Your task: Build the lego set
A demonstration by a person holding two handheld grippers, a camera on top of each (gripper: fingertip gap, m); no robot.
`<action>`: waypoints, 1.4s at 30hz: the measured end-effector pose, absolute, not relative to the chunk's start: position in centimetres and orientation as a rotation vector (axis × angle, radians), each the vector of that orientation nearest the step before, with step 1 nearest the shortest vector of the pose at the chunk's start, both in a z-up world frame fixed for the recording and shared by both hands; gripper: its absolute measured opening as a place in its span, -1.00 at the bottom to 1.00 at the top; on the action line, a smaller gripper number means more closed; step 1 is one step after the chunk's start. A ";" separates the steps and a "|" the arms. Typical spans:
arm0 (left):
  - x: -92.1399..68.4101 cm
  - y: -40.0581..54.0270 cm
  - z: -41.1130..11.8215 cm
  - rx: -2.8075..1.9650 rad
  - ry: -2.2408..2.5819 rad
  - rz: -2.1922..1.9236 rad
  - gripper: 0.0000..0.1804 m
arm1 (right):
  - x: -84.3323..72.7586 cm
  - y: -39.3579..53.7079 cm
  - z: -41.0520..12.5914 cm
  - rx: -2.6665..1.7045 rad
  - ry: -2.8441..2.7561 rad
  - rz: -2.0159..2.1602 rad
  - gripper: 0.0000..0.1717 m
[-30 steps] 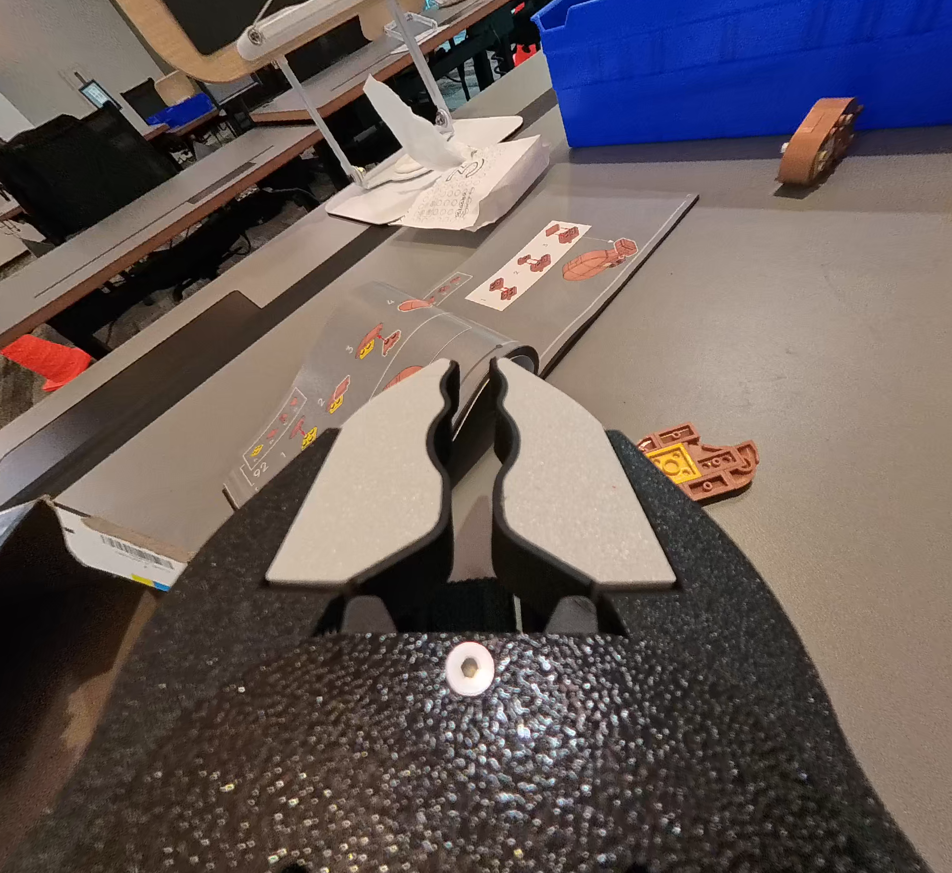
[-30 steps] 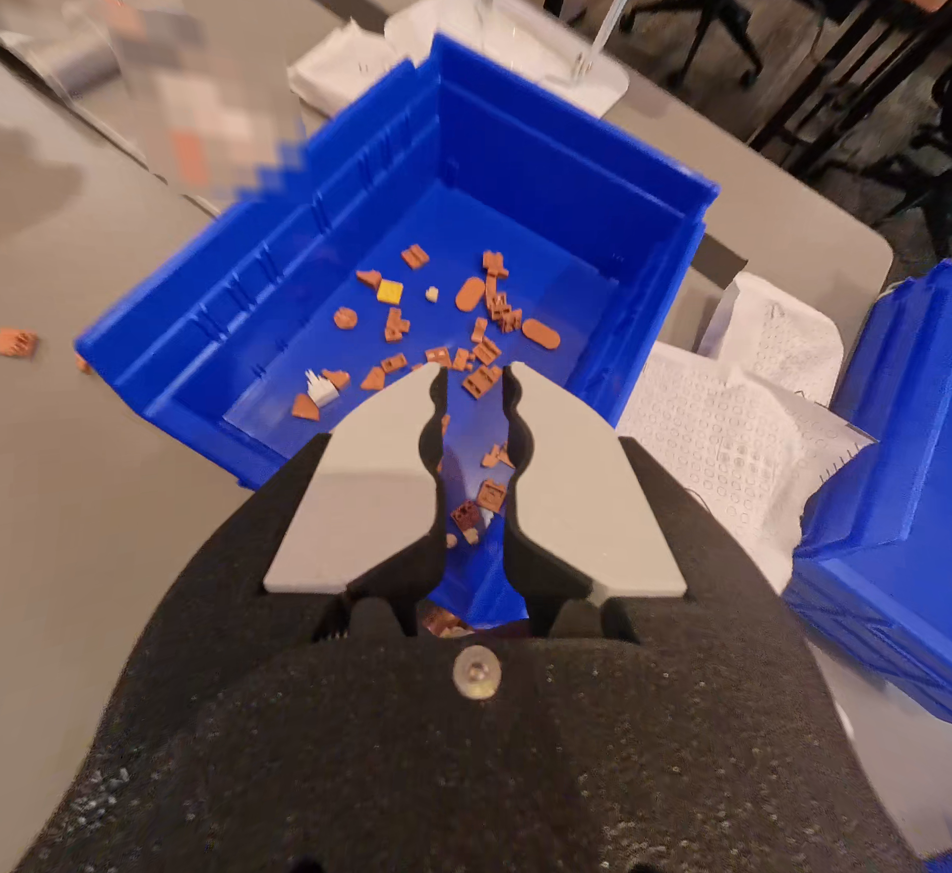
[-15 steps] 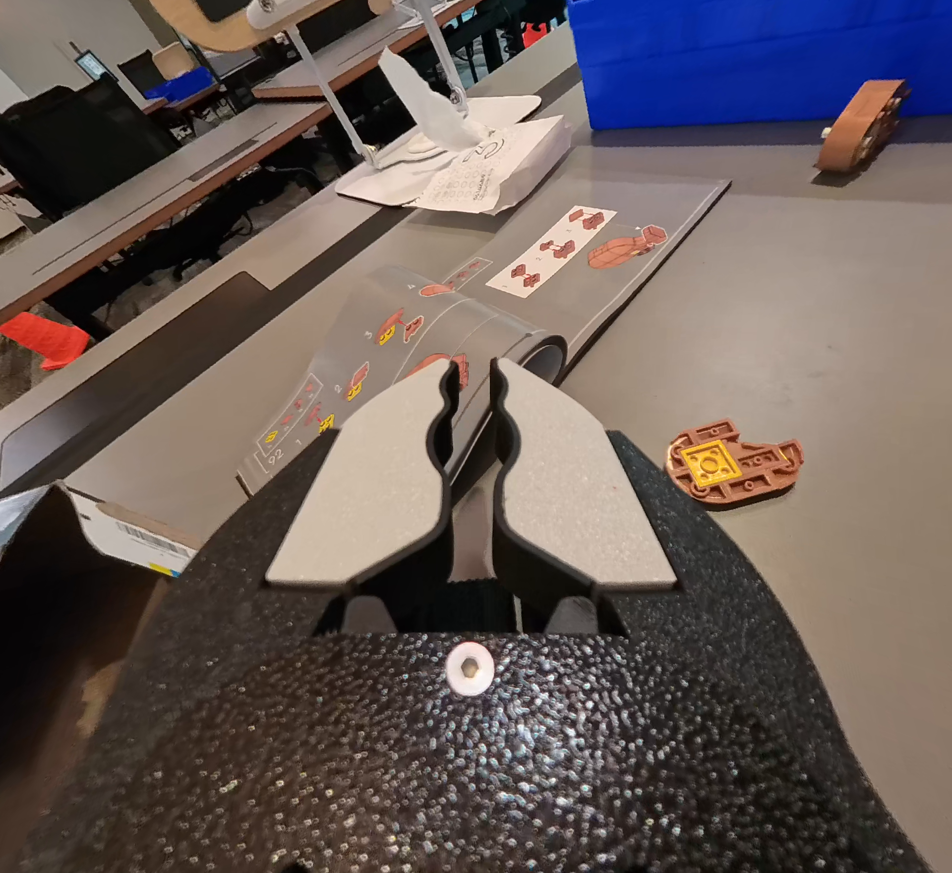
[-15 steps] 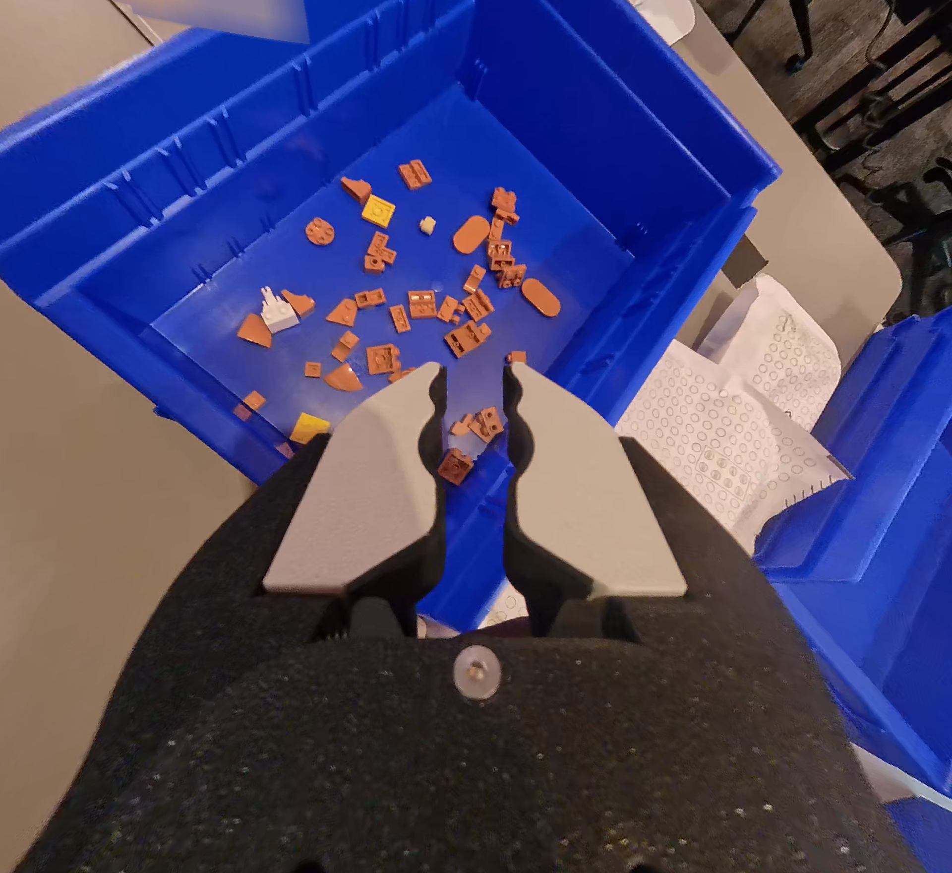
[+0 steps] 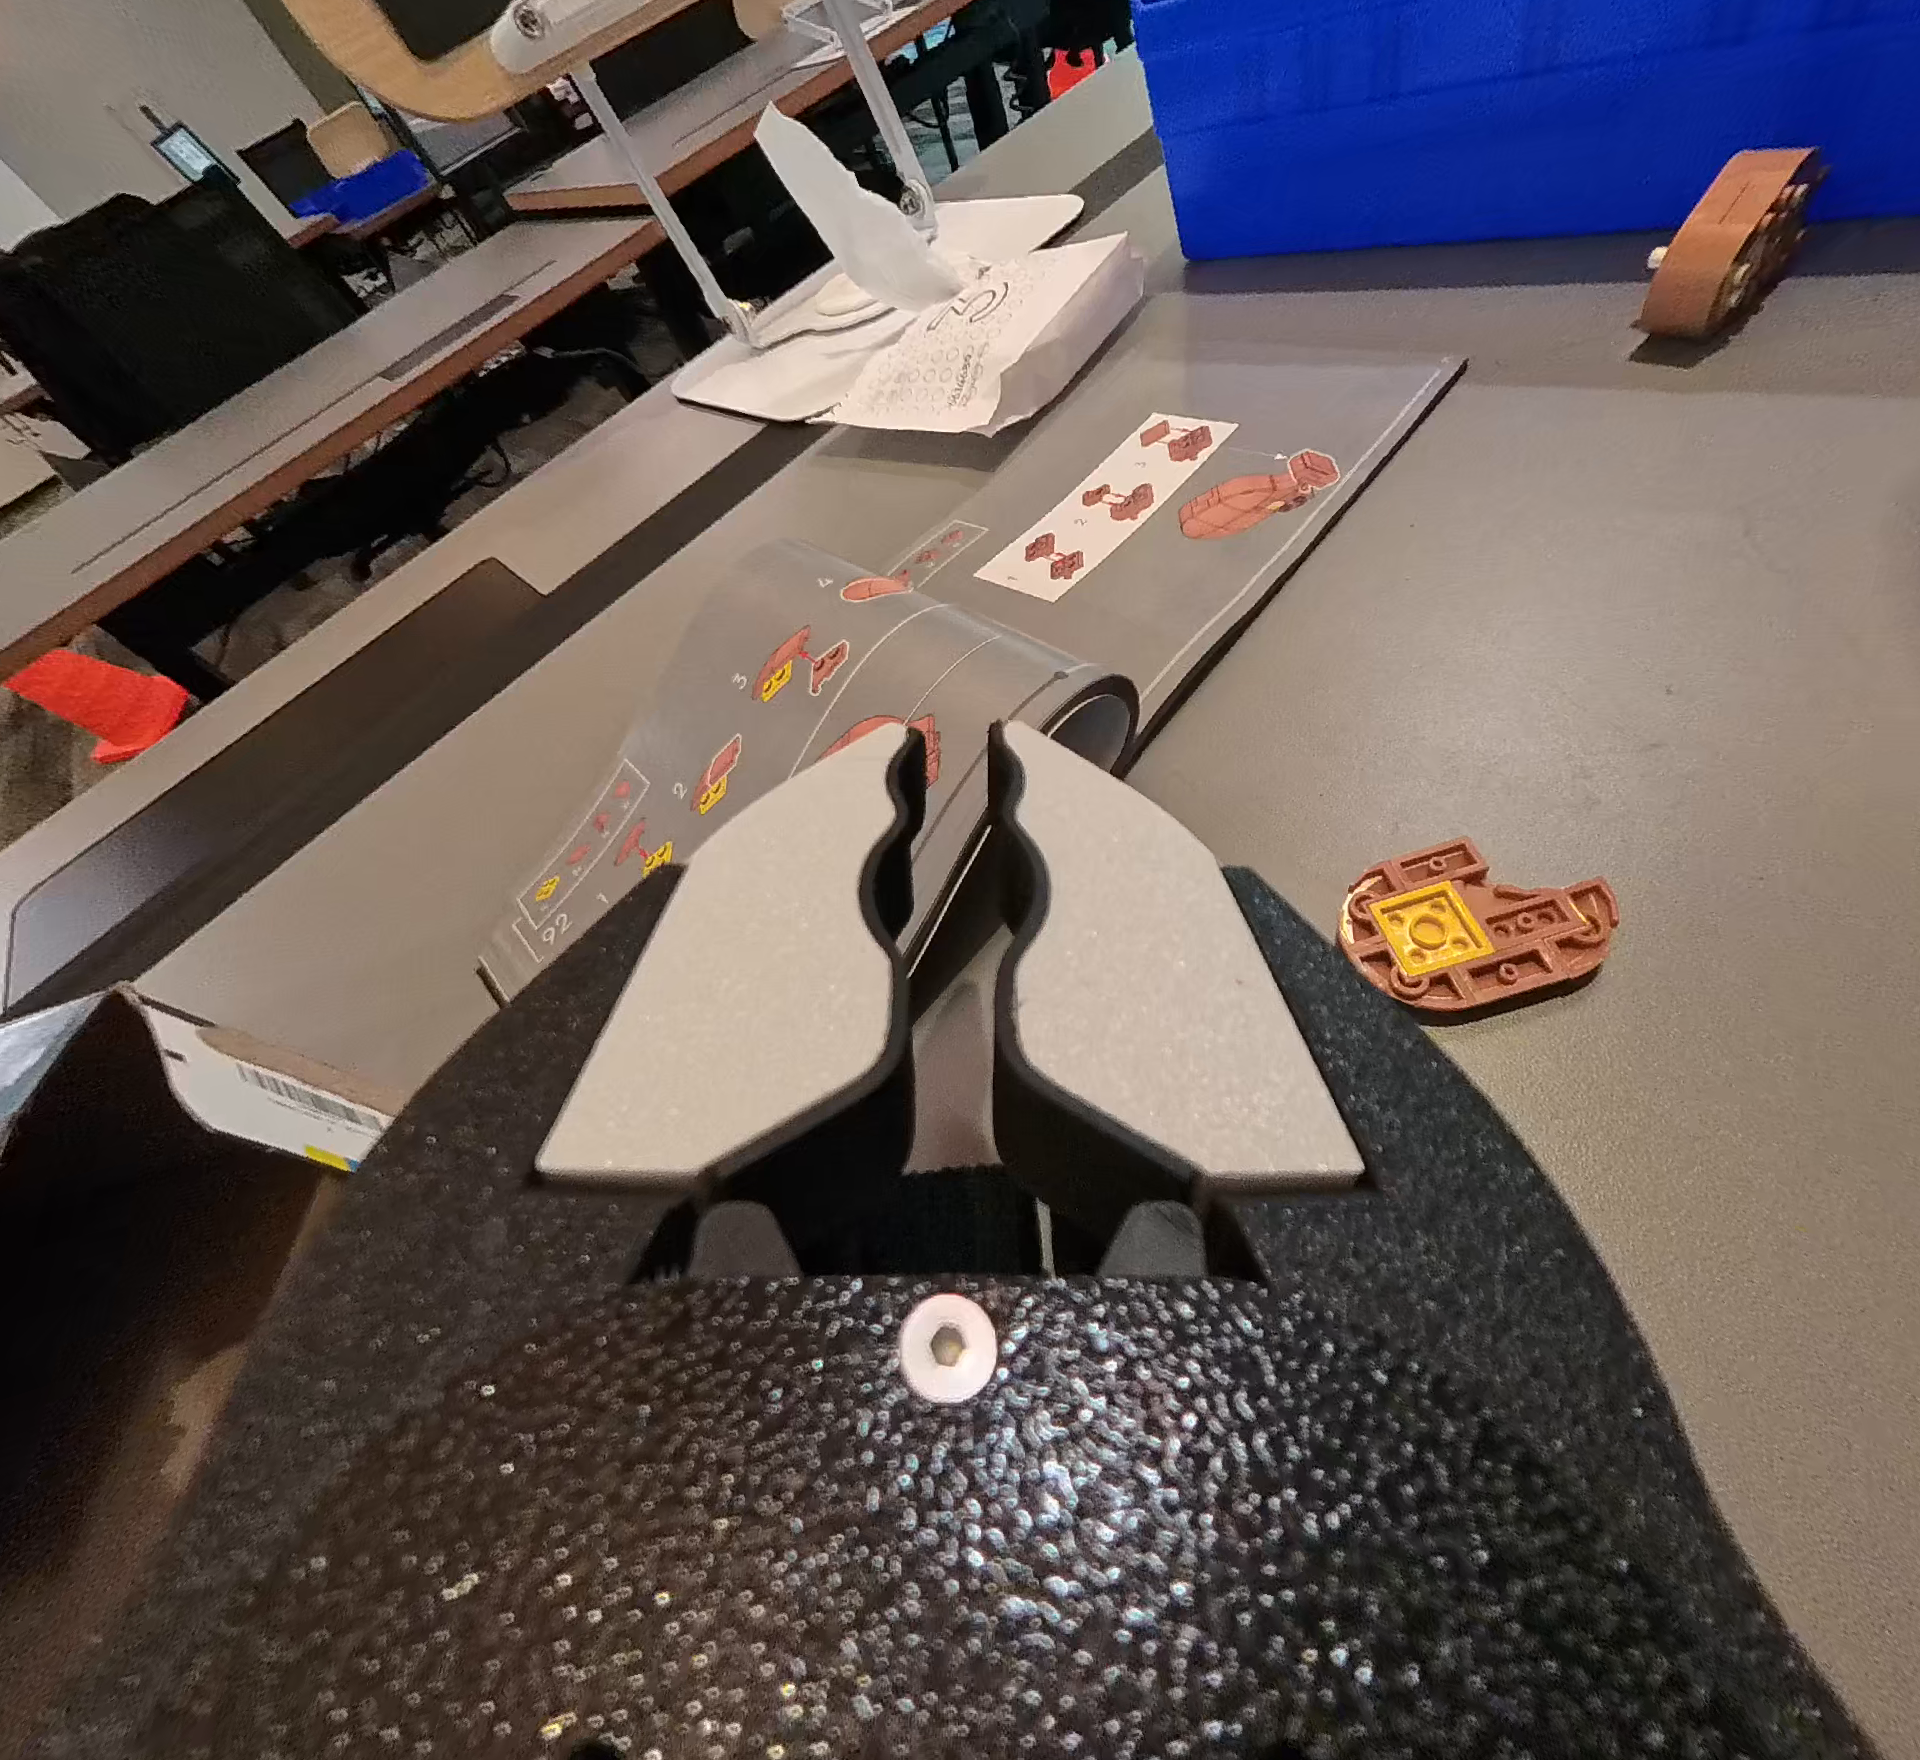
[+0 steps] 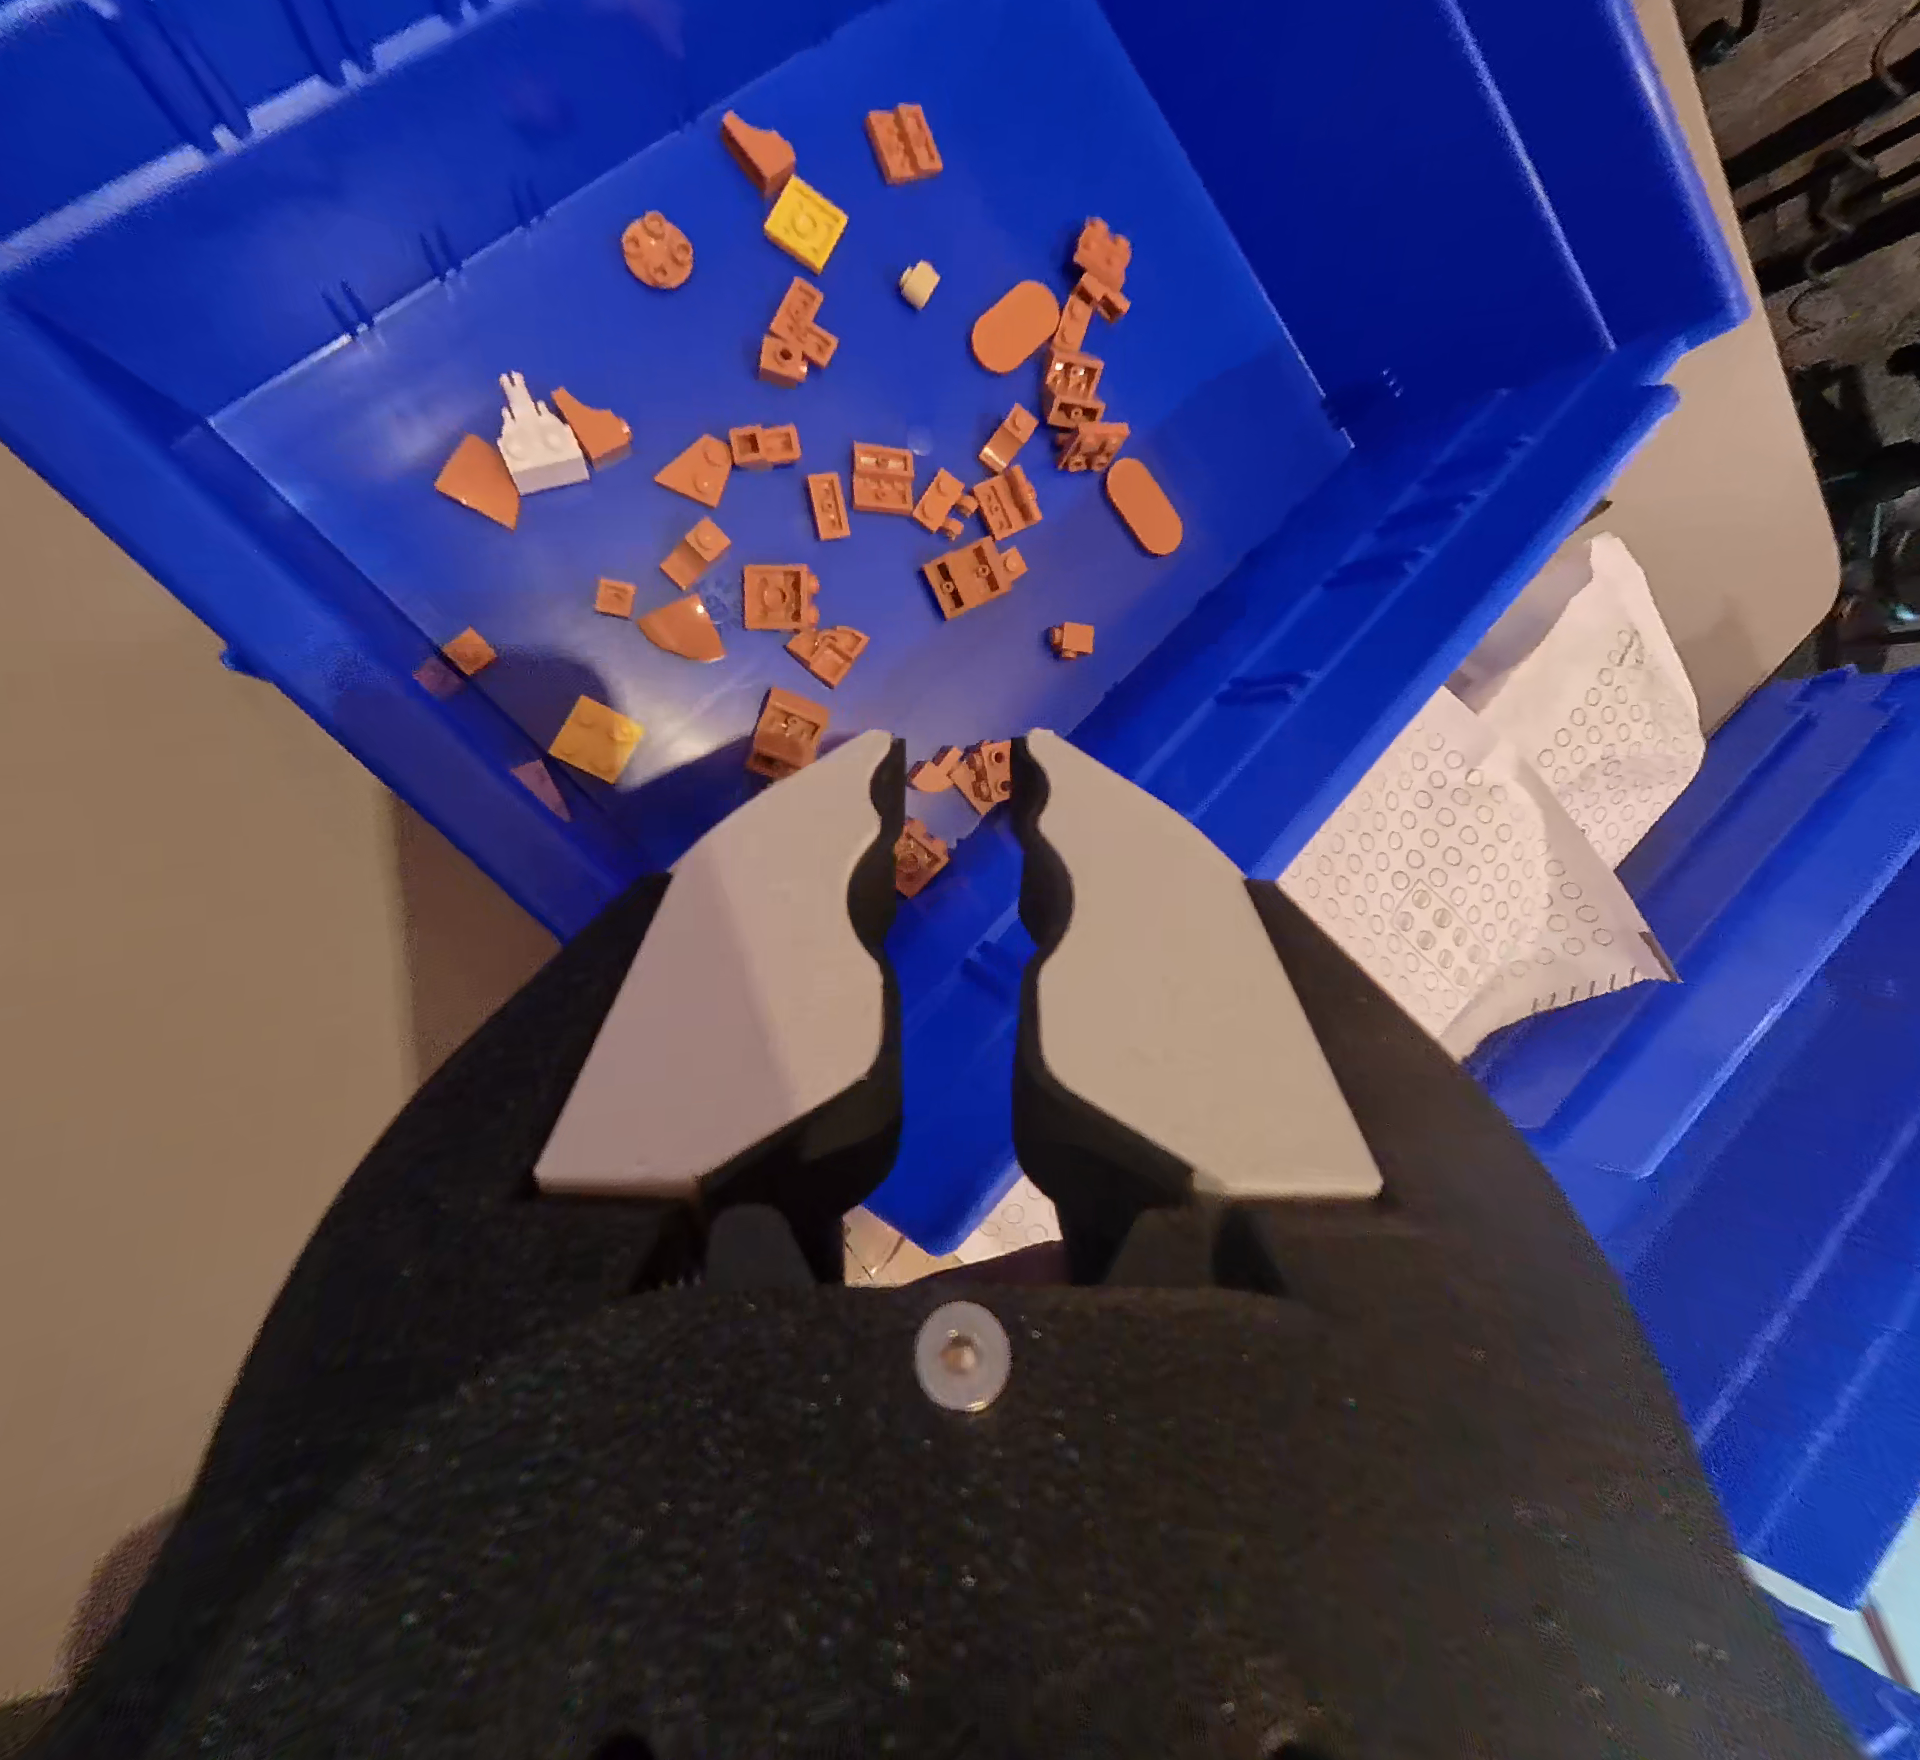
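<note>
**Two empty grippers, one over the booklet and one over the brick bin**

On the left side of the grey table (image 5: 1558, 619), the left gripper (image 5: 951, 744) hangs just above an open instruction booklet (image 5: 1039, 567) whose near page curls up into a roll. Its fingers stand a narrow slot apart and nothing is between them; only the booklet's page shows through the gap. Just to its right lies a flat brown brick assembly with a yellow plate on top (image 5: 1475, 931), apart from the gripper. Farther off, a second, thicker brown assembly (image 5: 1730, 240) rests on its edge beside a blue bin (image 5: 1507, 79), and a white paper bag (image 5: 987, 328) lies beyond the booklet.

Over to the right, the right gripper (image 6: 958, 754) is poised over the near corner of a blue bin (image 6: 1351, 152) strewn with loose brown bricks (image 6: 883, 484), plus two yellow plates (image 6: 805, 222) and a white piece (image 6: 535, 443). Its fingers are somewhat wider apart and grip nothing; a few small brown bricks (image 6: 977, 775) lie on the bin floor below, seen through the gap. White perforated paper bags (image 6: 1455, 869) lie to the right of that bin, between it and another blue bin (image 6: 1766, 983).

As things lie, two partial assemblies sit on the table and many pieces remain loose in the bin.
</note>
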State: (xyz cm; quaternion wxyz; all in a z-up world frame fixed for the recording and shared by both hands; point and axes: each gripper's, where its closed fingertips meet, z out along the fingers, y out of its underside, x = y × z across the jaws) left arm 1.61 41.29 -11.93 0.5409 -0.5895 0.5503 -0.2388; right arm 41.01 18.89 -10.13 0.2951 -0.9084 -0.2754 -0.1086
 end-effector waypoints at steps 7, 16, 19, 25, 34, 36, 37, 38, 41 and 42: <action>1.6 41.3 -11.9 -1.403 1.304 -0.574 -0.88 | 41.0 19.2 -12.2 -2.553 -1.045 -0.454 -0.85; 1.5 40.8 -11.8 -1.380 1.316 -0.583 -0.88 | 42.2 18.8 -15.8 -2.785 -1.775 -0.412 -0.84; 1.5 40.6 -11.8 -1.380 1.324 -0.593 -0.89 | 41.9 19.0 -16.1 -2.832 -1.844 -0.270 -0.83; 1.4 40.5 -11.7 -1.378 1.323 -0.613 -0.88 | 43.1 19.1 -17.3 -2.902 -1.980 -0.332 -0.82; 1.5 40.6 -11.9 -1.389 1.324 -0.603 -0.88 | 43.5 19.1 -17.6 -2.895 -2.000 -0.361 -0.79; 1.5 40.7 -11.9 -1.391 1.324 -0.601 -0.88 | 43.6 19.3 -17.7 -2.890 -1.997 -0.385 -0.78; 1.5 40.7 -11.9 -1.392 1.325 -0.599 -0.88 | 43.6 19.4 -17.8 -2.885 -1.996 -0.401 -0.79; 1.5 40.7 -11.9 -1.392 1.325 -0.599 -0.88 | 43.6 19.5 -17.9 -2.883 -1.996 -0.419 -0.79; 1.5 40.7 -11.9 -1.395 1.326 -0.598 -0.88 | 43.7 19.6 -17.9 -2.886 -1.986 -0.465 -0.84; 1.5 40.7 -11.9 -1.396 1.325 -0.598 -0.88 | 43.7 19.5 -17.9 -2.890 -1.985 -0.463 -0.88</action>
